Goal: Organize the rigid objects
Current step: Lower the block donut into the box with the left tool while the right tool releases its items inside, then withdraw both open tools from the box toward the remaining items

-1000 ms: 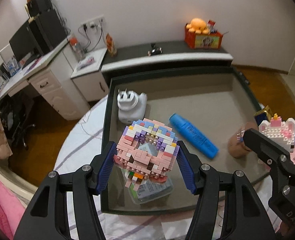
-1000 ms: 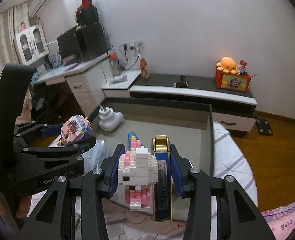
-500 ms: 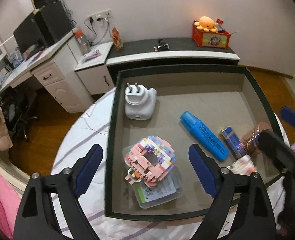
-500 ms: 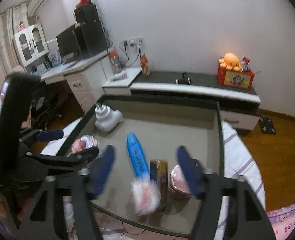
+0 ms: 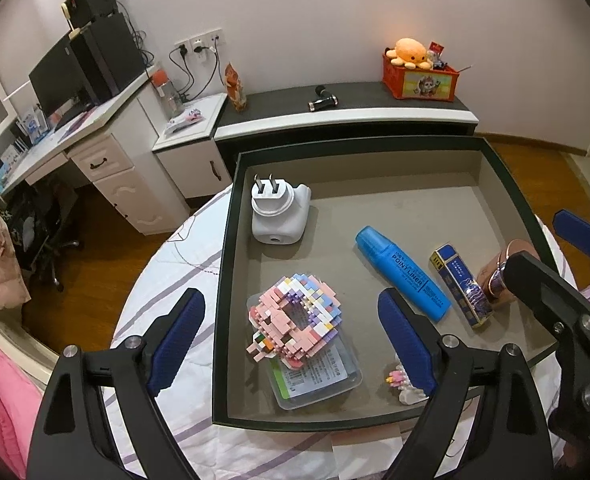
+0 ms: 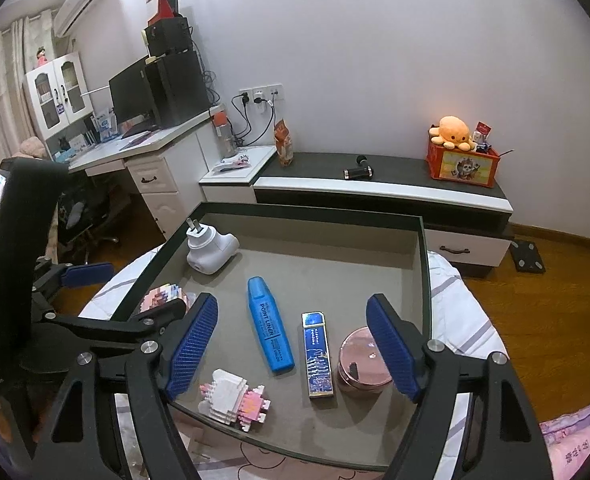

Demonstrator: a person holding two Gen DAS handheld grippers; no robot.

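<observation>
A shallow dark-rimmed tray (image 5: 223, 264) (image 6: 425, 272) holds the objects. A pink and pastel brick figure (image 5: 295, 322) lies on a clear plastic box (image 5: 319, 380), below my open left gripper (image 5: 291, 344), whose pads are clear of it. A white and pink brick figure (image 6: 235, 398) lies on its side near the tray's front edge; my right gripper (image 6: 291, 346) hangs open above the tray, holding nothing. Also in the tray lie a blue highlighter (image 6: 269, 330) (image 5: 403, 274), a blue and gold box (image 6: 315, 354), a pink round tin (image 6: 361, 366) and a white plug adapter (image 5: 279, 212) (image 6: 209, 250).
The tray sits on a round table with a white striped cloth (image 5: 167, 272). Behind stand a low dark cabinet (image 6: 375, 188) with a red box and orange plush (image 6: 457, 152), and a white desk (image 5: 95, 148) with a monitor.
Both grippers opened and drew back. The pastel brick figure dropped from the left jaws onto the plastic box; the white and pink figure left the right jaws and now lies in the tray.
</observation>
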